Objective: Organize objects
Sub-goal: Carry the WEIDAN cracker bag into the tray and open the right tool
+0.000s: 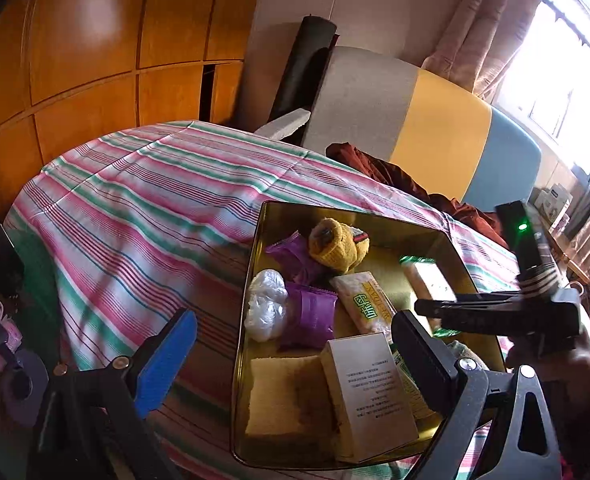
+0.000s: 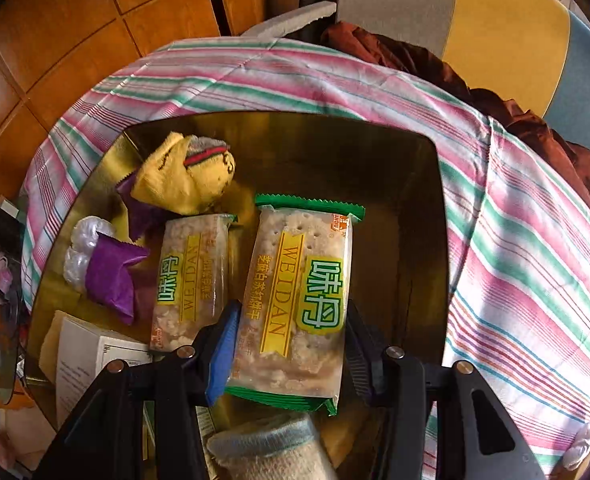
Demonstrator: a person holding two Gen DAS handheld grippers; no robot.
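The right hand-held gripper (image 2: pixel 291 344) gripped a green-edged cracker packet (image 2: pixel 299 296), its blue pad on one long edge and its dark pad on the other, jaws narrowed to the packet's width. The packet's long axis ran away from the gripper toward the far wall of the gold tin (image 2: pixel 441 240), with only its near end between the pads. Whether it hung above the tin floor or rested on it could not be told. A second cracker packet (image 2: pixel 193 276) lay just beside it on the left, roughly parallel. Beyond these sat a yellow sock (image 2: pixel 183 184), purple wrappers (image 2: pixel 111 276), a clear plastic ball (image 2: pixel 81 250) and a white box (image 2: pixel 83 356), the box cut off by the gripper's body. A pale knitted sock (image 2: pixel 271 454) showed under the gripper, partly hidden. The tin stood on a desk covered by a striped cloth (image 2: pixel 535 260). The left hand-held gripper (image 1: pixel 295 356) hovered over the tin's near corner, jaws wide, holding nothing.
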